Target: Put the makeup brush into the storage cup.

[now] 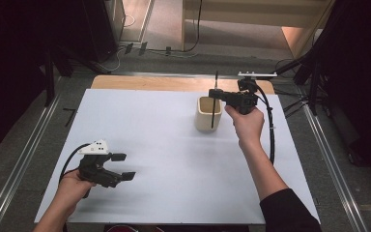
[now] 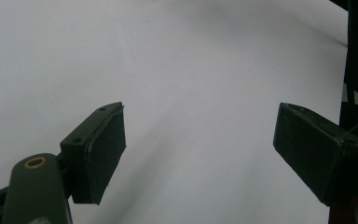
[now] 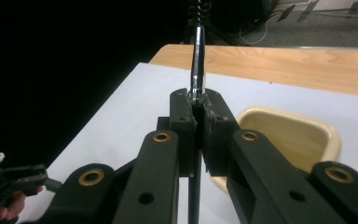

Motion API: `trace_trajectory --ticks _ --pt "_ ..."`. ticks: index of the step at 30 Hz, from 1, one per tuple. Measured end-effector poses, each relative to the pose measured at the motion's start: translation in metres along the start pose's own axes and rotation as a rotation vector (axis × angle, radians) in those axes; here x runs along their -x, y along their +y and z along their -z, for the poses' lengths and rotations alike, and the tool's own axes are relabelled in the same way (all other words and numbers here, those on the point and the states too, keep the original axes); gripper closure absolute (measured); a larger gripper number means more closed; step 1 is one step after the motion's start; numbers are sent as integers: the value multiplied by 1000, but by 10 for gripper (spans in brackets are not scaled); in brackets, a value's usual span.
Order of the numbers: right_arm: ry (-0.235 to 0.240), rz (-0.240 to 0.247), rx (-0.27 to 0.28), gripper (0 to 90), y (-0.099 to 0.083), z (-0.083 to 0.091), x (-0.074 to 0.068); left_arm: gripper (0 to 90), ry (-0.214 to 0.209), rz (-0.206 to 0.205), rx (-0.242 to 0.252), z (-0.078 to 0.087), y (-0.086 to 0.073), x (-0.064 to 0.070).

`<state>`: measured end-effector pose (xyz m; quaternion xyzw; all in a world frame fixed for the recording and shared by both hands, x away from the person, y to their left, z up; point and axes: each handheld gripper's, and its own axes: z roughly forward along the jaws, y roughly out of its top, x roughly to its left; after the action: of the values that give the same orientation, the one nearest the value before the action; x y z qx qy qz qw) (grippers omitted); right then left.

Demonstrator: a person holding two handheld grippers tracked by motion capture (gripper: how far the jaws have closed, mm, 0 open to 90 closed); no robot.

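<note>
A cream, squarish cup [image 1: 203, 121] stands upright on the white sheet at the back right; its rim [image 3: 289, 133] lies just right of the jaws in the right gripper view. My right gripper [image 1: 216, 94] [image 3: 198, 100] is shut on a thin upright rod [image 1: 216, 79] with a shiny metal shaft [image 3: 197, 56]. The rod's dark lower end reaches down at the cup's right side; whether it is inside the cup I cannot tell. My left gripper [image 1: 124, 166] [image 2: 200, 140] stands open and holds nothing, low over the sheet at the front left.
A white sheet [image 1: 164, 154] covers most of the table, with a bare wooden strip [image 1: 174, 83] along the far edge. Cables and stands [image 1: 140, 48] lie on the floor beyond. Metal rails [image 1: 24, 159] run along both sides of the table.
</note>
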<state>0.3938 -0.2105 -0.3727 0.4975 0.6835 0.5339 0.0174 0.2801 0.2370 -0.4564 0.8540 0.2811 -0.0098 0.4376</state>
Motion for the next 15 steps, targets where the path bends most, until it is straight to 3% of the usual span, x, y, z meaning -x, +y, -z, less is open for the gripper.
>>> trace_trajectory --ticks 15 --pt "-61 29 51 856 28 -3 2 171 -5 3 8 0 0 0"
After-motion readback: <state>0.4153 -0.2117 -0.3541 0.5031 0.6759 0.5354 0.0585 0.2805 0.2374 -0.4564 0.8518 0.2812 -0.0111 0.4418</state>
